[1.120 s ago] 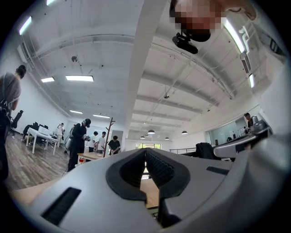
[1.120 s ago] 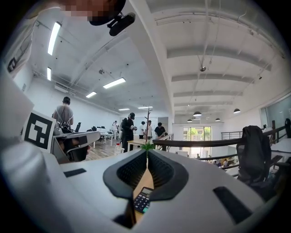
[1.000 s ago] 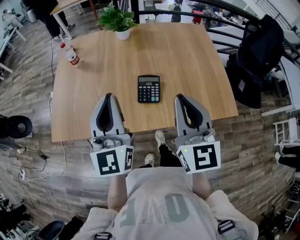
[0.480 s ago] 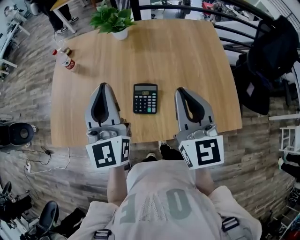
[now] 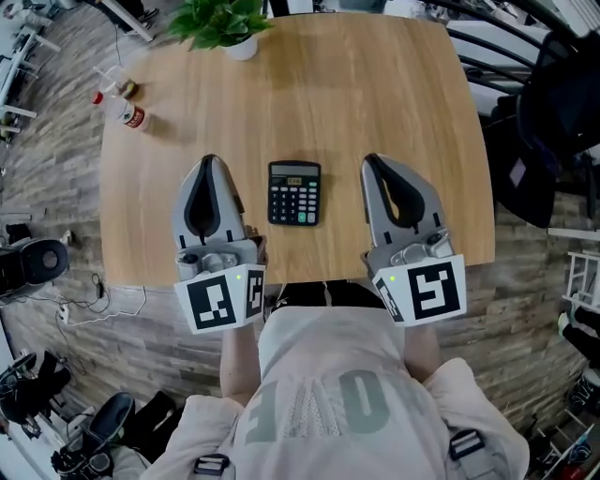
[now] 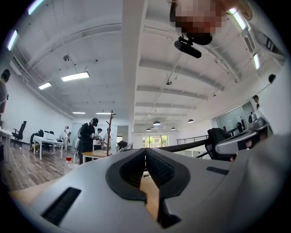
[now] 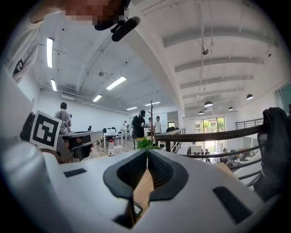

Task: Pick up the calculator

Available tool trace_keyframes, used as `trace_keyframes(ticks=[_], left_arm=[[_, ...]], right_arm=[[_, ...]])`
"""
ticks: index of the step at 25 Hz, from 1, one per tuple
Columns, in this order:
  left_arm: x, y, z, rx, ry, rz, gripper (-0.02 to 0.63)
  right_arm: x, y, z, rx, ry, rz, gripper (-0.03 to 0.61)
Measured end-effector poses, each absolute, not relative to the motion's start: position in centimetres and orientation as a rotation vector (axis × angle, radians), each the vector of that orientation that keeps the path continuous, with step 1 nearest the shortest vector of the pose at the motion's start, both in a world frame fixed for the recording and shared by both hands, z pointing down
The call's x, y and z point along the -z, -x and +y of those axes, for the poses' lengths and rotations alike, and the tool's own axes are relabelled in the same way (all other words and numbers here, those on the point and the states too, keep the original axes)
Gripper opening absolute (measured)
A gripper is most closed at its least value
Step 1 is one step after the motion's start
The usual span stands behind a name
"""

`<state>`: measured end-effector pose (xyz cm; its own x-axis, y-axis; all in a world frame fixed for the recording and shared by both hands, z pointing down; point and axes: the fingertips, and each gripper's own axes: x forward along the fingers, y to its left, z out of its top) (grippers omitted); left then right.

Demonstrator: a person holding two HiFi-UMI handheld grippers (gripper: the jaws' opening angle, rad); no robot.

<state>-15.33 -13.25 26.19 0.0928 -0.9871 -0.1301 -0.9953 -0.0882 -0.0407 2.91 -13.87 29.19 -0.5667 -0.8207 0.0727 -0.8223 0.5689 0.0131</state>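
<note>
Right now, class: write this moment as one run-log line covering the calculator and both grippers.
calculator: flat on table, untouched | left gripper: shut, empty, left of calculator | right gripper: shut, empty, right of calculator

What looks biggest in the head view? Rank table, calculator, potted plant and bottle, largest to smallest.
1. table
2. potted plant, partly cut off by the top edge
3. calculator, only slightly smaller than the visible plant
4. bottle
</note>
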Motion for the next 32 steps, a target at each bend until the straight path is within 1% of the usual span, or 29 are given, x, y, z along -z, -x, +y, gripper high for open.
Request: trace_keyframes(ticks=[10,12,14,16,19,22,25,27,32], left_arm=[[-25.3,16.2,-15.7,-0.099,2.282,1.942,0.011],[-25.0,16.0,-16.9,-0.094,2.342,1.881,0.025],[-25.1,15.6,-18.5,-0.099,2.466,1.799,0.194],[-25.5,15.0,-20.3,-0.066,2.572,1.697,0.272],[-26.8,13.3,-22.6,0.134,2.643,1.451,0.302],[-30.2,9.9,-24.3,0.413,2.843,1.049,0.304],[-35.6,6.5,-23.7,0.822,2.997,0.508,0.303],[-39.2,5.1,-22.9,1.037,3.049,0.202,0.302],[-48.0,4.9,-19.4,1.539,3.135,-0.468,0.302]], right_arm=[[-30.5,-1.7,-15.1,-0.181,-1.464,-2.687,0.025],[-30.9,-1.9,-15.5,-0.225,-1.48,-2.683,0.025],[-31.5,-2.2,-15.8,-0.265,-1.492,-2.677,0.025],[-32.3,-2.6,-16.0,-0.292,-1.508,-2.652,0.025],[-33.5,-3.2,-15.9,-0.332,-1.528,-2.595,0.025],[-34.5,-3.5,-15.9,-0.386,-1.525,-2.565,0.025],[-36.0,-3.9,-16.1,-0.456,-1.501,-2.551,0.025],[-37.2,-4.0,-16.1,-0.493,-1.486,-2.535,0.025],[-40.2,-4.0,-15.4,-0.608,-1.481,-2.471,0.025]])
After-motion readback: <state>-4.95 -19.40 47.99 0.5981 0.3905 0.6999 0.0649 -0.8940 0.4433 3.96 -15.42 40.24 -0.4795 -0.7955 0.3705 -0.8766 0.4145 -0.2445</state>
